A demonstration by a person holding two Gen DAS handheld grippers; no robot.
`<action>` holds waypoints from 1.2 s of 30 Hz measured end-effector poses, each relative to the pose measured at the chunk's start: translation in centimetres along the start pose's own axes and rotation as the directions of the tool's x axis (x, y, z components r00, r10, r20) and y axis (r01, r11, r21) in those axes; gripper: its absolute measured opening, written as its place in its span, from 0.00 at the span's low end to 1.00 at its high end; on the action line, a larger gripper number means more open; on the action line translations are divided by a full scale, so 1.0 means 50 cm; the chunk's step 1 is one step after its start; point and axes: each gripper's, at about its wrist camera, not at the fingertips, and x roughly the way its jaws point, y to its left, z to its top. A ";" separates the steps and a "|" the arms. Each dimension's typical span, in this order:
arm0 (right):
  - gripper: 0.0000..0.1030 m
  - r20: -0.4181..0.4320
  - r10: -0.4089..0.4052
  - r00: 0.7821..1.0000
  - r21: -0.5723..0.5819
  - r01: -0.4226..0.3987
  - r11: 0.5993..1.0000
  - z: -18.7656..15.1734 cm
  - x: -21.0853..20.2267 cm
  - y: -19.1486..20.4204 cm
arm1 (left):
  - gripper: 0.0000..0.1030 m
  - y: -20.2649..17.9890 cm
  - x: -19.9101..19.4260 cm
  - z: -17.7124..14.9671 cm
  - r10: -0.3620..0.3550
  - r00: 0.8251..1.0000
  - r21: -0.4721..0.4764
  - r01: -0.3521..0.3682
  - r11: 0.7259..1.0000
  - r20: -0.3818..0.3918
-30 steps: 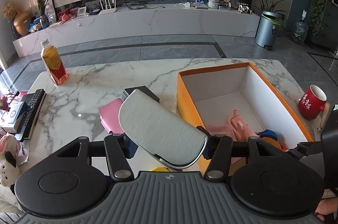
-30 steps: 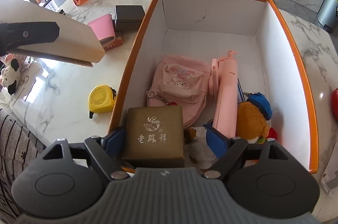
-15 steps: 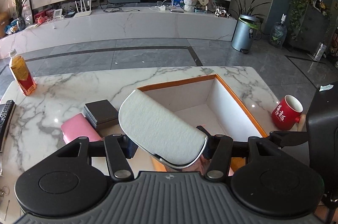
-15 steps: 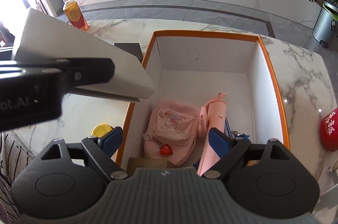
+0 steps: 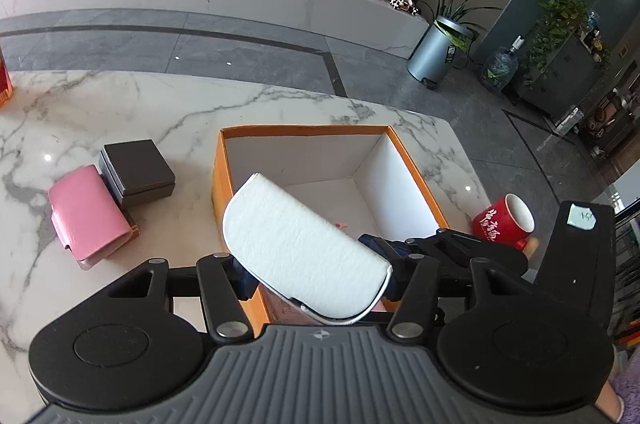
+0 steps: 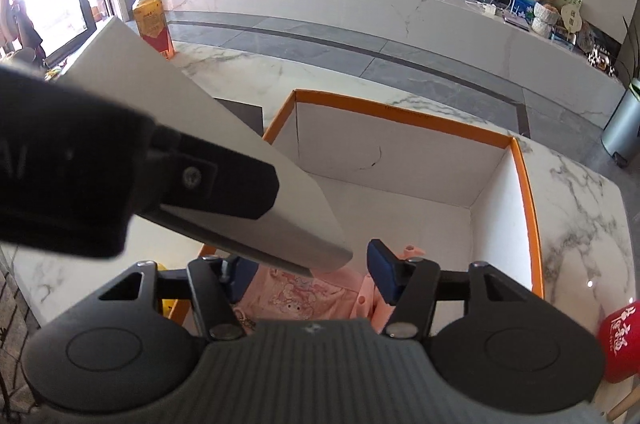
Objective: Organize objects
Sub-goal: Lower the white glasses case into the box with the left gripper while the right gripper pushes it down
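Note:
My left gripper (image 5: 316, 274) is shut on a flat white case (image 5: 296, 244) with a rounded end, held tilted over the near left corner of the orange box (image 5: 408, 176). In the right wrist view the same case (image 6: 224, 160) and a black left finger (image 6: 208, 180) cross the left half of the picture. My right gripper (image 6: 314, 272) hovers over the box's near end. Its jaws are closing, and neither blue pad (image 6: 382, 272) presses on anything. Below them lie a pink pouch (image 6: 296, 298) and a pink handled item (image 6: 370, 298).
On the marble table left of the box lie a pink wallet (image 5: 88, 216) and a dark square box (image 5: 136, 172). A red mug (image 5: 504, 224) stands right of the box. A drink bottle (image 6: 154, 24) stands at the table's far left corner.
My right gripper let go of the brown gift box inside the orange box, drew back and narrowed its jaws. My left gripper carried the white case rightwards over the box.

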 end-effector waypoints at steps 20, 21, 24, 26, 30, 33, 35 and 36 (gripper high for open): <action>0.29 -0.124 0.250 0.960 0.293 -0.205 0.934 -0.001 0.074 -0.073 | 0.70 -0.012 -0.021 0.011 0.150 0.971 0.037 -0.160 0.986 0.184; 0.29 -0.142 0.258 0.956 0.292 -0.208 0.934 -0.001 0.082 -0.080 | 0.70 -0.007 -0.020 0.010 0.158 0.971 0.035 -0.167 0.985 0.181; 0.29 -0.180 0.284 0.942 0.298 -0.223 0.928 0.007 0.099 -0.092 | 0.70 0.009 -0.019 0.004 0.189 0.967 0.028 -0.196 0.980 0.169; 0.29 -0.185 0.303 0.935 0.322 -0.233 0.918 0.015 0.102 -0.099 | 0.70 0.018 -0.026 -0.005 0.202 0.965 0.019 -0.208 0.978 0.169; 0.29 -0.157 0.335 0.929 0.425 -0.243 0.872 0.025 0.116 -0.116 | 0.70 0.044 -0.048 -0.021 0.195 0.965 -0.031 -0.193 0.981 0.173; 0.29 -0.142 0.341 0.929 0.503 -0.229 0.834 0.020 0.131 -0.117 | 0.70 0.073 -0.057 -0.029 0.206 0.965 -0.070 -0.197 0.978 0.164; 0.29 -0.134 0.335 0.933 0.528 -0.220 0.821 0.018 0.142 -0.114 | 0.70 0.084 -0.061 -0.031 0.219 0.962 -0.079 -0.209 0.975 0.160; 0.29 -0.128 0.334 0.934 0.542 -0.216 0.812 0.018 0.146 -0.112 | 0.70 0.088 -0.062 -0.032 0.226 0.961 -0.082 -0.215 0.973 0.159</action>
